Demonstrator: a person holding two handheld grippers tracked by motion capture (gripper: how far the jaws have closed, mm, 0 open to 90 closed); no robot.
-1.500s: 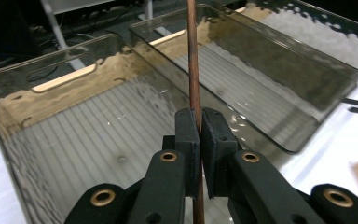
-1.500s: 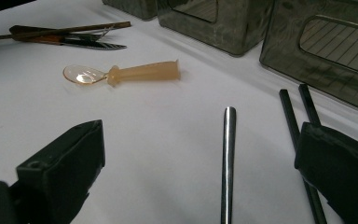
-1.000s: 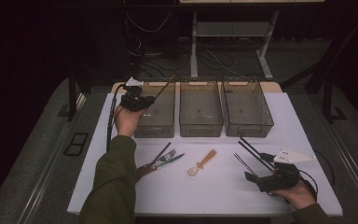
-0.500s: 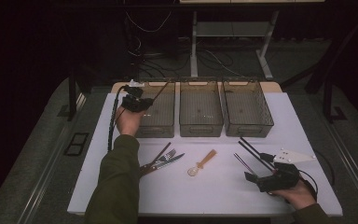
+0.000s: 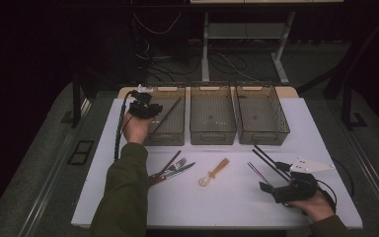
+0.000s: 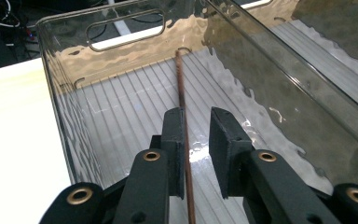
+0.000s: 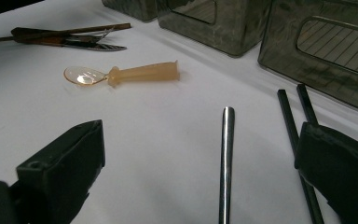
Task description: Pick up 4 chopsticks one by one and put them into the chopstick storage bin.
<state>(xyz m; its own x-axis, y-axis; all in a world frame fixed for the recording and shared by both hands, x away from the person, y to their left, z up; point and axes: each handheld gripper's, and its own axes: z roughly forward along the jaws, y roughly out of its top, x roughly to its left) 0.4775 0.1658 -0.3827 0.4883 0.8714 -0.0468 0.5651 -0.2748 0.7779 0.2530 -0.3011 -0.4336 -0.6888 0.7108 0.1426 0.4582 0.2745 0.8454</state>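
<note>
My left gripper (image 5: 153, 111) hangs over the left clear bin (image 5: 165, 141). Its jaws have just been opening. A thin brown chopstick (image 6: 181, 88) runs between them, resting against one pad while the other pad stands apart from it. The stick slants down onto the ribbed floor of the bin (image 6: 121, 28). In the left gripper view my left gripper (image 6: 198, 114) points into that bin. My right gripper (image 5: 272, 176) rests low at the front right of the table, open wide. In the right gripper view a metal rod (image 7: 226, 154) lies on the table between the jaws of my right gripper (image 7: 200, 135).
Two more clear bins (image 5: 212, 136) (image 5: 264, 138) stand in a row to the right. An amber spoon (image 5: 214, 173) lies mid-table, and a fork, knife and brown sticks (image 5: 170, 168) lie left of it. Two black chopsticks (image 7: 289, 116) lie beside the metal rod.
The left jaws have parted and the brown chopstick has dropped from a raised slant down into the left bin. The right hand has stayed put.
</note>
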